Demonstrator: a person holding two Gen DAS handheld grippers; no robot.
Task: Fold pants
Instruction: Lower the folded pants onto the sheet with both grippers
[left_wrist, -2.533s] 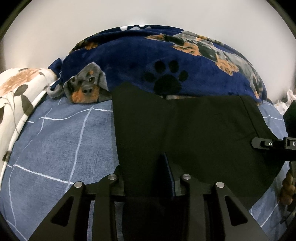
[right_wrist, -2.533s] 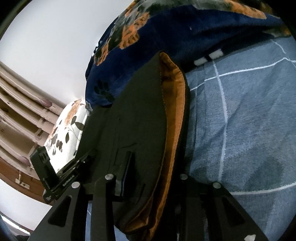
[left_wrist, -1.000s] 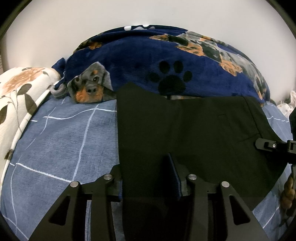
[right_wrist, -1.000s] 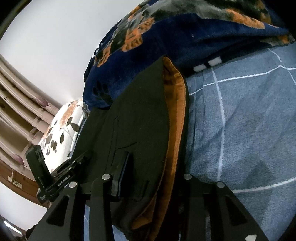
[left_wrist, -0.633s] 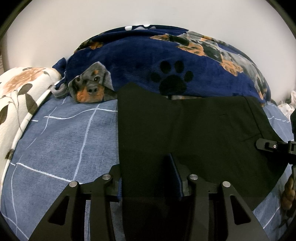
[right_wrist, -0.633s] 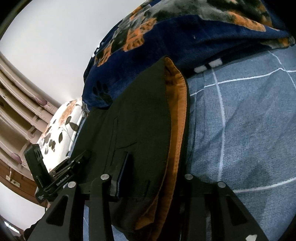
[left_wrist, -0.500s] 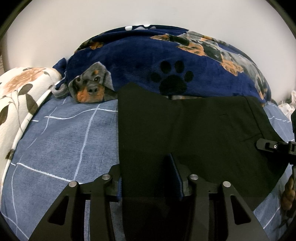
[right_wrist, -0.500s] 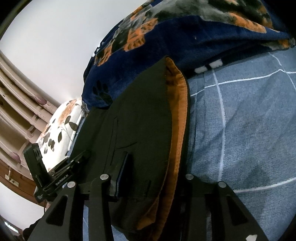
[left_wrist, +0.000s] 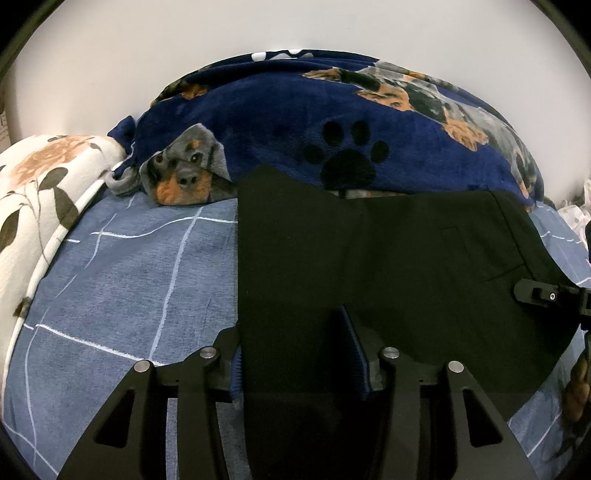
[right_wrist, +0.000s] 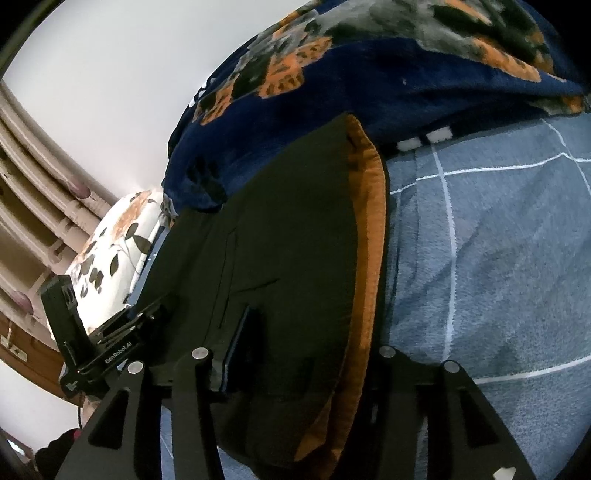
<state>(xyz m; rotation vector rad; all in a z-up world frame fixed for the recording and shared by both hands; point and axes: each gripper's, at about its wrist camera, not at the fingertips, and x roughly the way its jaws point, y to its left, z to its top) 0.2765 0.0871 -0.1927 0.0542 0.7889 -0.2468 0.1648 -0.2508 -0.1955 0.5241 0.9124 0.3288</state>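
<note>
Black pants (left_wrist: 388, 266) lie folded on the blue checked bed sheet (left_wrist: 122, 280). My left gripper (left_wrist: 299, 354) has its fingers around the near edge of the pants, with black cloth between the pads. In the right wrist view the pants (right_wrist: 280, 236) show an orange lining (right_wrist: 369, 236) along their right edge. My right gripper (right_wrist: 303, 354) holds that edge between its fingers. The right gripper shows at the left view's right edge (left_wrist: 543, 295); the left gripper shows low left in the right view (right_wrist: 110, 343).
A navy dog-print blanket (left_wrist: 332, 122) is heaped behind the pants against a white wall. A floral pillow (left_wrist: 40, 192) lies at the left. Bed sheet extends to the right of the pants (right_wrist: 480, 266).
Both grippers keep their hold on the pants. The views have shifted only slightly; the pants lie in about the same place.
</note>
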